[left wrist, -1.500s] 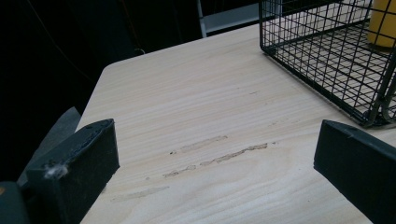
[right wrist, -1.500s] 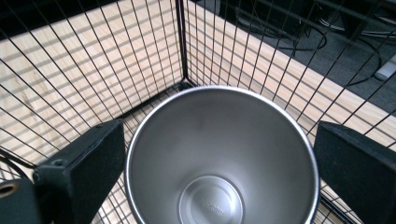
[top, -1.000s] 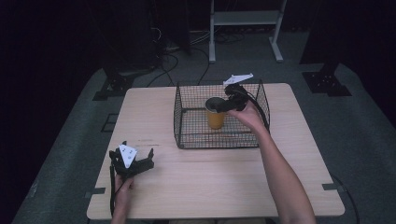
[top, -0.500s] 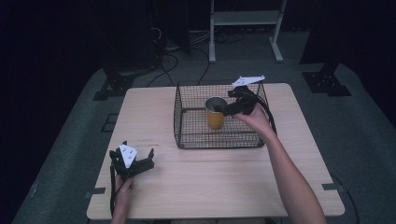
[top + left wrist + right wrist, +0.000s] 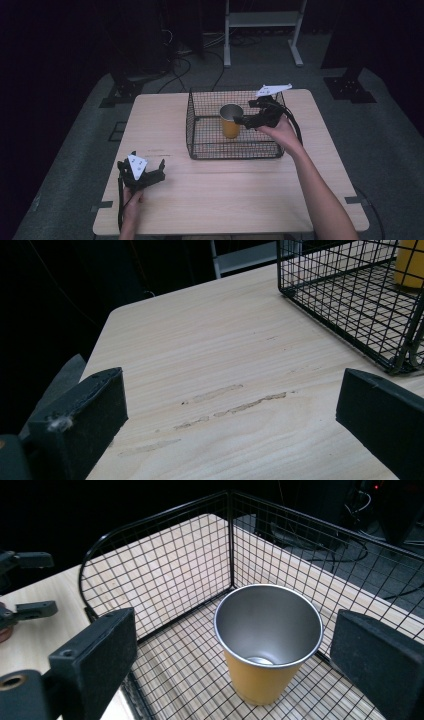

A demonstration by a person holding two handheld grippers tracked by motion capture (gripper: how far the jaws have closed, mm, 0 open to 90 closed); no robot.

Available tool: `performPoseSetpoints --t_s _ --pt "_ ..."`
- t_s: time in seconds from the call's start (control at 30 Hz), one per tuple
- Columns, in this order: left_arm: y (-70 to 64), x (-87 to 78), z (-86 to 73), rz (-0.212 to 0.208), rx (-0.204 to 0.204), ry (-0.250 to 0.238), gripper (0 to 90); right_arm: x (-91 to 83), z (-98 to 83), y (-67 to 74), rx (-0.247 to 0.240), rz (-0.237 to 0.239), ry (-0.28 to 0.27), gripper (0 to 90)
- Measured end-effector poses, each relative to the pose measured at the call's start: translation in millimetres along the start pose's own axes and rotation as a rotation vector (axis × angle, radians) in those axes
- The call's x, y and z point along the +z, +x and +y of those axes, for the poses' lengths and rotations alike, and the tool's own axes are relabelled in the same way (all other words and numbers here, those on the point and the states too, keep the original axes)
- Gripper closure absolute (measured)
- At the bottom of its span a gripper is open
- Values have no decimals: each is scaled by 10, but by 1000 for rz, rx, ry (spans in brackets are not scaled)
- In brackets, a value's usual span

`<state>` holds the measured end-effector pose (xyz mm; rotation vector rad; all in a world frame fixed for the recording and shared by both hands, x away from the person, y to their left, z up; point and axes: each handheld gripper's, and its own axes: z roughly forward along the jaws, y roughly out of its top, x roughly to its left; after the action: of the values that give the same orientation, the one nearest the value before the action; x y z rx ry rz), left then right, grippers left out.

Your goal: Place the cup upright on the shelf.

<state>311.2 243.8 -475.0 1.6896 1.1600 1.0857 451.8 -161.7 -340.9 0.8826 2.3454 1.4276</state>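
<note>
No legible text, label, brand or number can be made out anywhere. Small dark marks are seen on the grey plate atop the left gripper point(image 5: 145, 172), but they are too small to be read.

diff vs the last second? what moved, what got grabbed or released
The right gripper has let go of the cup and pulled back toward the basket's right side; its jaws now stand open, clear of the rim. The cup stays upright in the wire basket. The left gripper stays open, resting near the table's front left corner.
</note>
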Motion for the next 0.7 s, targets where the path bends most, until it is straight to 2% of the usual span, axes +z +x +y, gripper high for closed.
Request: performPoseSetpoints --t_s 0.2,0.27,0.47,0.7 --pt "-5 -4 0 0 2 -1 0 -73 -7 50 4 28 16 43" --pt "-5 -3 -1 0 -1 -2 0 -116 -11 95 -11 24 9 43" --pt "-2 -2 -1 1 1 -1 0 -165 -31 124 -2 46 6 43" --pt "-3 -2 0 0 2 0 0 -265 -97 179 -16 61 -6 43"
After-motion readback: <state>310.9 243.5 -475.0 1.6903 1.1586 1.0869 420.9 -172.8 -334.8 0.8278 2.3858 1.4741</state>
